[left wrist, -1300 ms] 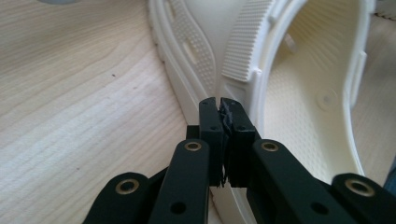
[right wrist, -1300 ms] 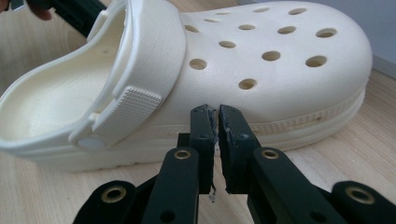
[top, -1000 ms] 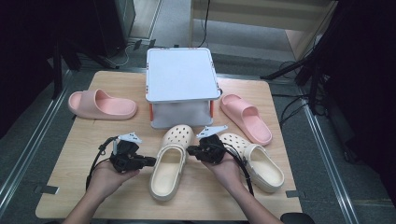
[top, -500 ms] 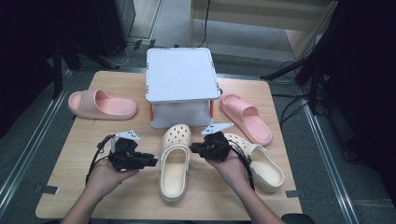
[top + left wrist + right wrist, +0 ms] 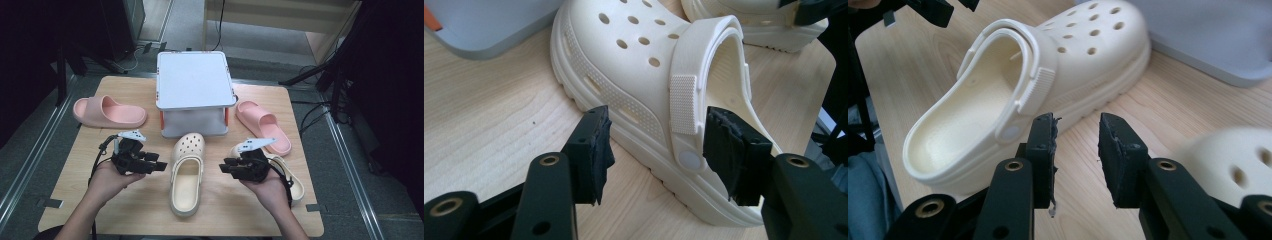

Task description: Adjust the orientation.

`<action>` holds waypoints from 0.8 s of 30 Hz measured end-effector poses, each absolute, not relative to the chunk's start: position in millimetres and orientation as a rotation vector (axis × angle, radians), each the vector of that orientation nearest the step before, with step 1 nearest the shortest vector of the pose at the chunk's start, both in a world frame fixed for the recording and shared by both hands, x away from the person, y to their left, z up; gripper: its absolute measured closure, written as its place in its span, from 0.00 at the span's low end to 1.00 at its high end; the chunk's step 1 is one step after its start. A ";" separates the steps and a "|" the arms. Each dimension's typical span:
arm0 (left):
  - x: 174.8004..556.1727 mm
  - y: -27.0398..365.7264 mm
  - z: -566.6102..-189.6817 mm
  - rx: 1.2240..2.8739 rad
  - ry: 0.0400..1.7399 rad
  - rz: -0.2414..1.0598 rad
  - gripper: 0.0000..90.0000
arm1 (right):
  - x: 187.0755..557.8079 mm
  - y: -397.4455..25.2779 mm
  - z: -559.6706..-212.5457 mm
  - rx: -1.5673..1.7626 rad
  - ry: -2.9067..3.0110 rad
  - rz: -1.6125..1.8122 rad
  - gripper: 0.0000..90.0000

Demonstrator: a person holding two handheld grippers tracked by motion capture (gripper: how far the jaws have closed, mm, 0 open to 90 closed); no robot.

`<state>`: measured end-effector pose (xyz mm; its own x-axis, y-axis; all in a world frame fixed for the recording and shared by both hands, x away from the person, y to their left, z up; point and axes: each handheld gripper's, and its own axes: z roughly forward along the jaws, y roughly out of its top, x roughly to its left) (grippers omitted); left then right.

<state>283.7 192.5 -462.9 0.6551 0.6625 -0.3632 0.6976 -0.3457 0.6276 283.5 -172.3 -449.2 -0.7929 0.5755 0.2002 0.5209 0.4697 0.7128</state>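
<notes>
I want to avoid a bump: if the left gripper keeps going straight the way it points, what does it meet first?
Most likely the side of the cream clog: the left gripper is open and aimed at its strap rivet, with bare table between, though depth is hard to judge.

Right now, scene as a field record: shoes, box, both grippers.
centre clog: cream, on its sole, toe toward the box, between the two grippers
second clog: cream, under the right hand, partly hidden
pink slides: one left of the box, one right of it
box: grey, lid on, at the table's far middle
left gripper: open, jaws either side of the centre clog's strap rivet, not closed on it
right gripper: open, beside the centre clog's sole, holding nothing
table: light wood
</notes>
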 end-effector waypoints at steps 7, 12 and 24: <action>293.8 183.6 -463.3 2.098 1.033 -0.082 0.49 | 265.4 -213.1 -441.9 1.048 2.586 1.215 0.76; 299.1 180.3 -461.8 2.108 1.017 -0.094 0.48 | 256.5 -230.9 -443.0 1.086 2.579 1.183 0.73; 313.2 181.5 -462.2 2.093 1.022 -0.098 0.46 | 253.5 -266.7 -448.4 1.207 2.507 1.155 0.68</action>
<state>313.2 181.5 -462.2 0.6726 0.6344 -0.3810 0.6952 -0.3650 0.6193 253.5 -266.7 -448.4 -0.6721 0.7133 0.1987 0.6147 0.3878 0.6869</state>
